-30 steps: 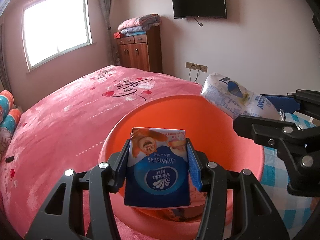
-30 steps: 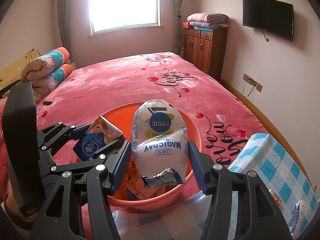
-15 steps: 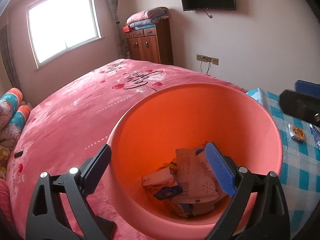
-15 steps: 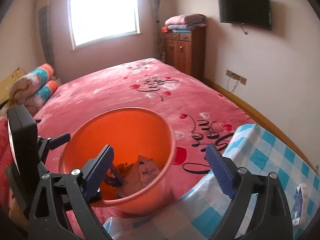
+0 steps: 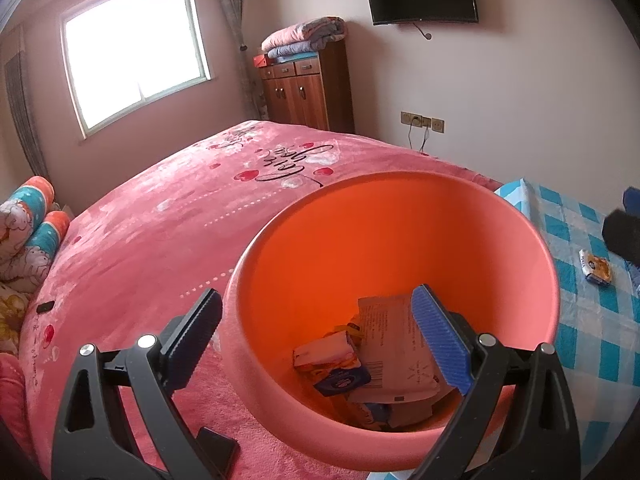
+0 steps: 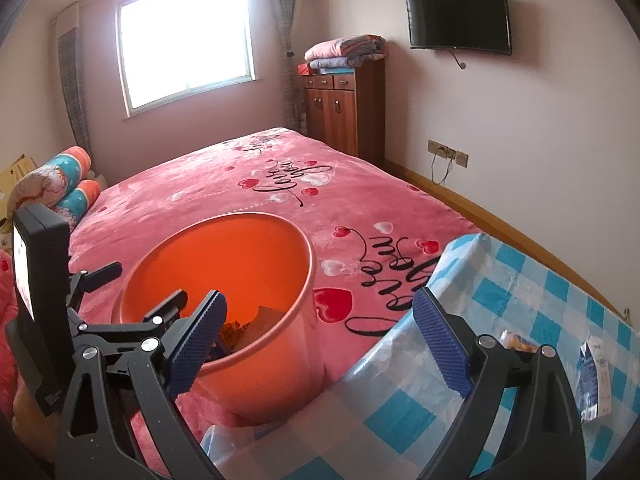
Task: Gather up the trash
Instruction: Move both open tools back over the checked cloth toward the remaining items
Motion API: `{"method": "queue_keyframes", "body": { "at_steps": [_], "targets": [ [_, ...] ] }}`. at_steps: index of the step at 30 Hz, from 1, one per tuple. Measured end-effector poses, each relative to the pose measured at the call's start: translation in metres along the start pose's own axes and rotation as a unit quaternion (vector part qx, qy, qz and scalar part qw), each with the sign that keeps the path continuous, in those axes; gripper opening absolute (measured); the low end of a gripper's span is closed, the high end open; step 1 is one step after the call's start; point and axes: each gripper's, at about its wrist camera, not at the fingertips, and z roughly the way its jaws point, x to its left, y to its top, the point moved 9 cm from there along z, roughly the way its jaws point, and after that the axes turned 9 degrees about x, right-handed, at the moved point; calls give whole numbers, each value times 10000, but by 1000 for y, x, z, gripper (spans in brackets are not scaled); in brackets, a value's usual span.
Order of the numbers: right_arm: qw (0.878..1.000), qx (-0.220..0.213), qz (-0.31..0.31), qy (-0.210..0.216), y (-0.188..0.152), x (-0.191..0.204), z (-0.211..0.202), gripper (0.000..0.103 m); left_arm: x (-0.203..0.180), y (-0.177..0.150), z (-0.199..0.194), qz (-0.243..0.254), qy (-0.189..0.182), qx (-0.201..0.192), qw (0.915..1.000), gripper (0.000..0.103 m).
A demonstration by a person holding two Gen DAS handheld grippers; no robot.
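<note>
An orange bucket (image 5: 400,178) stands on the pink bed, against the checked table. Inside it lie a blue tissue pack (image 5: 336,368), a white bag (image 5: 394,344) and other wrappers. My left gripper (image 5: 314,296) hangs open over the bucket's mouth with nothing between its fingers. My right gripper (image 6: 319,296) is open too and holds nothing. It spans the gap between the bucket (image 6: 280,368) and the table's near corner. In the right wrist view the left gripper (image 6: 168,312) shows above the bucket's left rim. On the table lie a yellow packet (image 5: 596,266) and a blue-and-white wrapper (image 6: 596,376).
The blue-checked tablecloth (image 6: 520,280) covers a table at the right, butting the bed (image 6: 240,184). Rolled pillows (image 6: 60,184) lie at the bed's far left. A wooden cabinet (image 6: 340,112) with folded blankets and a wall television (image 6: 460,16) stand at the back.
Both grippers have opened. The tissue pack left my left gripper and the white bag my right one, and both now lie in the bucket. The right gripper has swung right, toward the table.
</note>
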Motion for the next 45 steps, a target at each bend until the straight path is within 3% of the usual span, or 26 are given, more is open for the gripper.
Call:
{"method": "queue_keyframes", "body": {
  "at_steps": [21, 45],
  "targets": [
    [9989, 186, 421, -102, -49, -26, -21, 94, -29, -5, -40, 294, -102, -272, 9991, 96],
    [9928, 271, 1065, -482, -117, -84, -54, 94, -105, -32, -74, 890, -579, -329, 9938, 96]
  ]
}}
